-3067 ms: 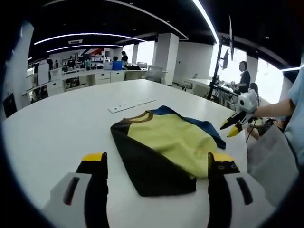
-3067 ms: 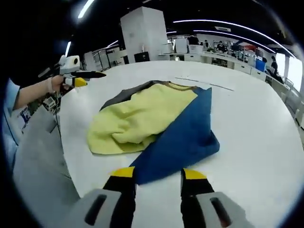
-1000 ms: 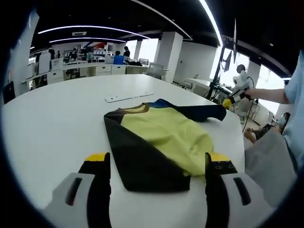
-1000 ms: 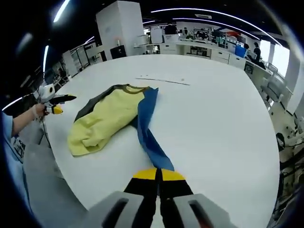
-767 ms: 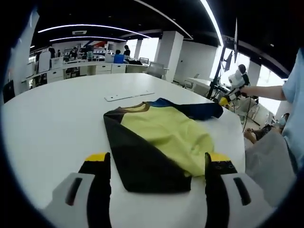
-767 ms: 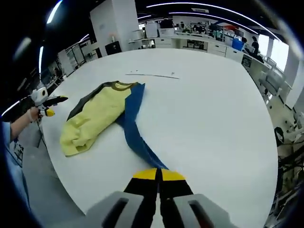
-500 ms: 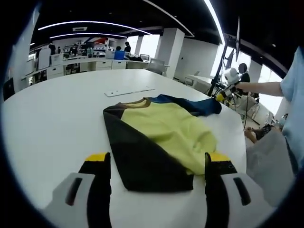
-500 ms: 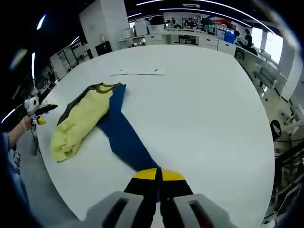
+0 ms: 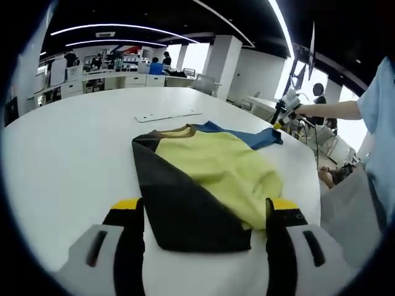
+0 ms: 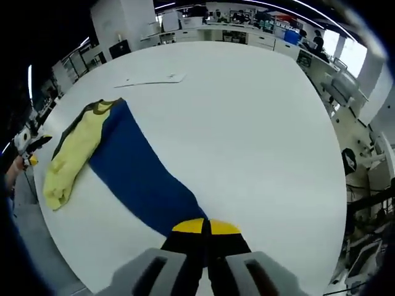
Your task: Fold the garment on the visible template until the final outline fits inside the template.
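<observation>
On the white counter (image 10: 259,123), we have the garment (image 9: 203,176) partly unfolded.
Nearest in the left gripper view, our left gripper (image 9: 200,216) stands wide apart over the garment's black edge. Our right gripper (image 10: 205,229) is clamped on the blue panel (image 10: 139,176), stretched away from the yellow part (image 10: 71,154). Beyond lies a flat white strip (image 10: 151,79).

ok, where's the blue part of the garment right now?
Right gripper view: blue panel stretches from the yellow section to the shut right gripper, over the white table.
</observation>
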`<state>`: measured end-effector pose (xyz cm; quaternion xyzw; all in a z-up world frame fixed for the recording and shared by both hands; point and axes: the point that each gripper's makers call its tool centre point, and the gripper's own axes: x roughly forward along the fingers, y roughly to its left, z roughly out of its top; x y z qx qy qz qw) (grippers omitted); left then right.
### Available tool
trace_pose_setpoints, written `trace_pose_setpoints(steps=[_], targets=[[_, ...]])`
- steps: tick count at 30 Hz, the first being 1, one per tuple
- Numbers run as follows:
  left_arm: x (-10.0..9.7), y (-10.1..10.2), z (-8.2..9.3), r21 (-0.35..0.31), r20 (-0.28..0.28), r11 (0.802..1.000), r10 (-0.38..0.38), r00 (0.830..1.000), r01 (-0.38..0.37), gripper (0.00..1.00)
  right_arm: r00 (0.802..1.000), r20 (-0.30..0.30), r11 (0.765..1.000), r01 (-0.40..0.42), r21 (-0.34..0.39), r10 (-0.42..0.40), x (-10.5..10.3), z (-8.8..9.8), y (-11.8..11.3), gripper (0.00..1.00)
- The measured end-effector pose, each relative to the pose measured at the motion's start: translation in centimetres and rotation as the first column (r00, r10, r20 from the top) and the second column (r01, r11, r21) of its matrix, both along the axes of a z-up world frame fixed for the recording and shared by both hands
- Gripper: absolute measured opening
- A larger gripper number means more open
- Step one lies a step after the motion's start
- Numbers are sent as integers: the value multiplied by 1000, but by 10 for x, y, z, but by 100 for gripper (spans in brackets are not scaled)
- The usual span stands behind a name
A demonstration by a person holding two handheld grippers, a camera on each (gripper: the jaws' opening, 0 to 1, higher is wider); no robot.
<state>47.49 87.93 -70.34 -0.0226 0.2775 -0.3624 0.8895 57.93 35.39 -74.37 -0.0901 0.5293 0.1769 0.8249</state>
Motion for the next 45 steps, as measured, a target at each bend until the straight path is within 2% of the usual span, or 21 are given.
trace_pose_setpoints(steps=[8, 22, 34, 37, 41, 45], targets=[[-2, -1, -6, -4, -21, 1000, 6, 1000, -6, 77, 999, -40, 998, 3, -66, -6, 15, -16, -24, 0], [-7, 0, -16, -19, -45, 1000, 19, 999, -20, 77, 997, -74, 989, 15, -146, -26, 27, -25, -47, 0], [-12, 6, -19, -25, -55, 999, 35, 998, -37, 77, 997, -73, 986, -4, -169, -8, 25, -27, -46, 0], [-13, 7, -19, -24, -55, 999, 35, 998, -36, 77, 999, -51, 986, -19, -165, 11, 26, -23, -44, 0], [-12, 7, -17, -28, -50, 999, 39, 998, -40, 77, 1000, -19, 984, 6, -177, -10, 28, -18, -51, 0], [-12, 8, -17, -29, -50, 999, 39, 998, -41, 77, 1000, 3, 986, 8, -167, -8, 27, -14, -55, 20]])
